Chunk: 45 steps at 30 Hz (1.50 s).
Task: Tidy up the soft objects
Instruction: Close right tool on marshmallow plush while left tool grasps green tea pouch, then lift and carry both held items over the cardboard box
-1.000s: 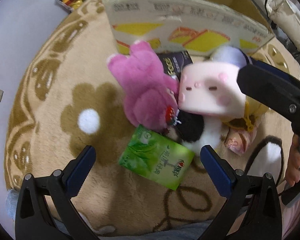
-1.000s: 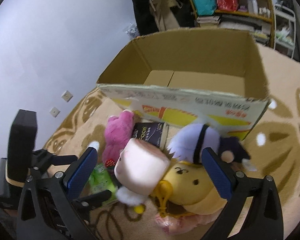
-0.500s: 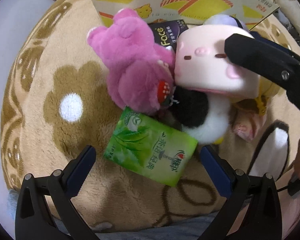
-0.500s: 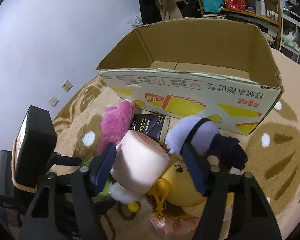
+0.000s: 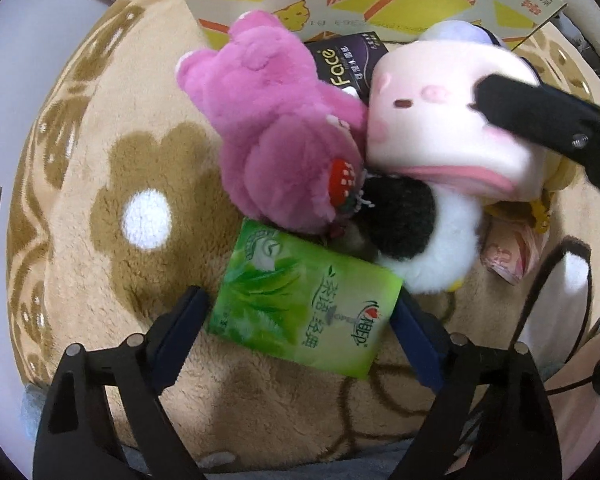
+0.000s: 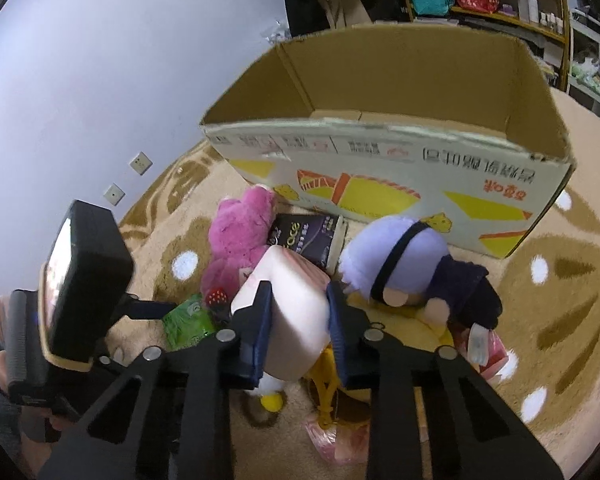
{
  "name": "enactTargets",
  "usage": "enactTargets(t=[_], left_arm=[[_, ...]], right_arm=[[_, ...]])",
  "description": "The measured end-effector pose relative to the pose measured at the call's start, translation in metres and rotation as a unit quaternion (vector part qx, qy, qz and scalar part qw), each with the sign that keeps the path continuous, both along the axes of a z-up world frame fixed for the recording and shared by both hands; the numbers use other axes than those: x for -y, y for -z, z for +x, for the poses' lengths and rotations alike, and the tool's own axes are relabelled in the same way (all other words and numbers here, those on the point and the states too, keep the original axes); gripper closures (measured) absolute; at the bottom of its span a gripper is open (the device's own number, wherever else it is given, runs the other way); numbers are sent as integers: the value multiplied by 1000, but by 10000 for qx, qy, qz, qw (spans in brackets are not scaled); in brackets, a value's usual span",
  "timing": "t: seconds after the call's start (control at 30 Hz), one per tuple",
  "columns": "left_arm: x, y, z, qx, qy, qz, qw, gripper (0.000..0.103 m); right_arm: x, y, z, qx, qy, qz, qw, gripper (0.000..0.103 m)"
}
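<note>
Right gripper (image 6: 298,312): both blue pads are pressed into opposite sides of the pink block toy (image 6: 296,308), and the toy's soft body is pinched between them. The toy fills the gap between the fingers and extends forward beyond the fingertips. Below the fingers, a white tuft and a small yellow foot of the toy are visible. Just right of the right finger lies the yellow plush (image 6: 400,332); the purple-haired doll (image 6: 396,256) rests on top of it. Ahead of the fingertips, a dark packet (image 6: 306,234) lies on the rug. The pink bear (image 6: 240,244) lies ahead and to the left. Beyond these stands the cardboard box (image 6: 380,156), open at the top.

Left gripper (image 5: 300,320): the fingers are spread, one at each side of the green tissue pack (image 5: 304,304). The pack lies flat on the rug (image 5: 100,184) between the fingertips. The right pad is at the pack's edge; whether it touches cannot be determined. The left pad is just beside the pack. Ahead of the pack, the pink bear touches its far edge. Ahead and to the right is the pink block toy, with one black finger of the right gripper across its face. The box wall is farthest ahead.
</note>
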State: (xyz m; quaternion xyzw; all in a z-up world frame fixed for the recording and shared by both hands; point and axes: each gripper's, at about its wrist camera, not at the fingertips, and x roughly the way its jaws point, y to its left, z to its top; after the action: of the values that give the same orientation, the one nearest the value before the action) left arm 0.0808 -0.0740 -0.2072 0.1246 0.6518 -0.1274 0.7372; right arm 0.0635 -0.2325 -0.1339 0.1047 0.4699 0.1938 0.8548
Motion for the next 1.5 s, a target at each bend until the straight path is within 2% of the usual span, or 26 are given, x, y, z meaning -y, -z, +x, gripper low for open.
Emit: enactTargets(t=[0.03,0.23,0.4,0.57,0.77,0.97,1.2,1.5], left_arm=[[2,0,-1,13,-1,22,10000,22],[4,0,1,103,-56,48,9999,23],[-5,-13,-4,264,-192,116,9994,23],[-17,-34,-7,707,-442,7,9965,23],[-27,-78,-20,1698,-659,-120,9832,23],[-30,-124,-30,2600,-486,-248,9641,23],[-14,-157,-32,3136,-164,-290,9490,23],[-18,-186,-10,3562,-259,-266,9337,23]], right_arm=[[1,-2,-1,41,24,0,10000,76],[12,-16,-10,275,255,46,9993,76],[20,-34,-24,583,484,22,9971,76],[31,-50,-36,691,821,34,9942,76],[47,-73,-56,965,1236,35,9876,76],[50,-93,-64,1358,1353,-67,9814,76],[49,-104,-65,1641,1415,-321,9757,76],[55,-115,-49,1867,1596,-257,9690,76]])
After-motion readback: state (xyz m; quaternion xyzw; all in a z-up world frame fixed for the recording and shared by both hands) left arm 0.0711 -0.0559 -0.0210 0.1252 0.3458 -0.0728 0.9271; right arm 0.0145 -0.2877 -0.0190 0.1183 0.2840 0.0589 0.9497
